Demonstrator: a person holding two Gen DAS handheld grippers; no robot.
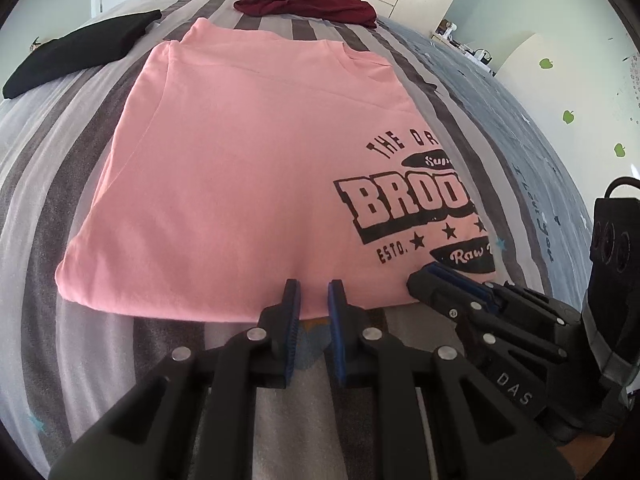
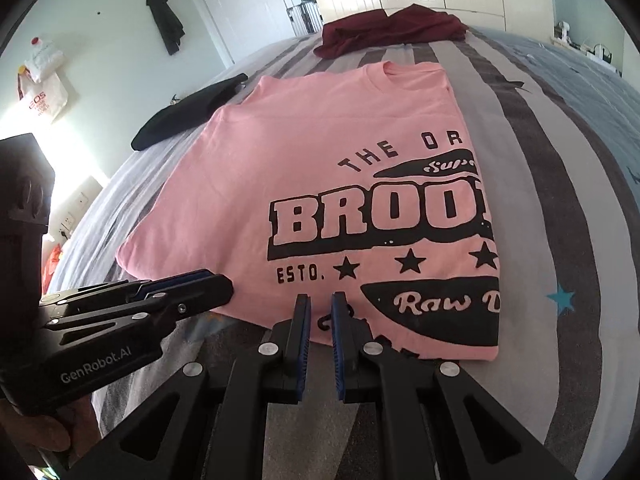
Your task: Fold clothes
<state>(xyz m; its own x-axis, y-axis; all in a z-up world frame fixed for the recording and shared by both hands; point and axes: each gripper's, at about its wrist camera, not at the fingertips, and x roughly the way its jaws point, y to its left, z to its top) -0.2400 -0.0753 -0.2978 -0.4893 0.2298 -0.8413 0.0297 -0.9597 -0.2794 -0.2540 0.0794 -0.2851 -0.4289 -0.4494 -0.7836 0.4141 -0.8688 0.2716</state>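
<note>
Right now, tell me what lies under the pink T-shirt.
The pink T-shirt lies flat on the striped bedspread, which shows all around it. Whatever sits directly beneath the shirt is covered.

— How is the bed (image 1: 48, 208) laid out?
— A folded T-shirt (image 1: 240, 168) is spread at its middle. A second folded garment (image 1: 80, 52) is placed to its left, and a crumpled garment (image 1: 308, 0) is left behind it, near the far edge.
</note>
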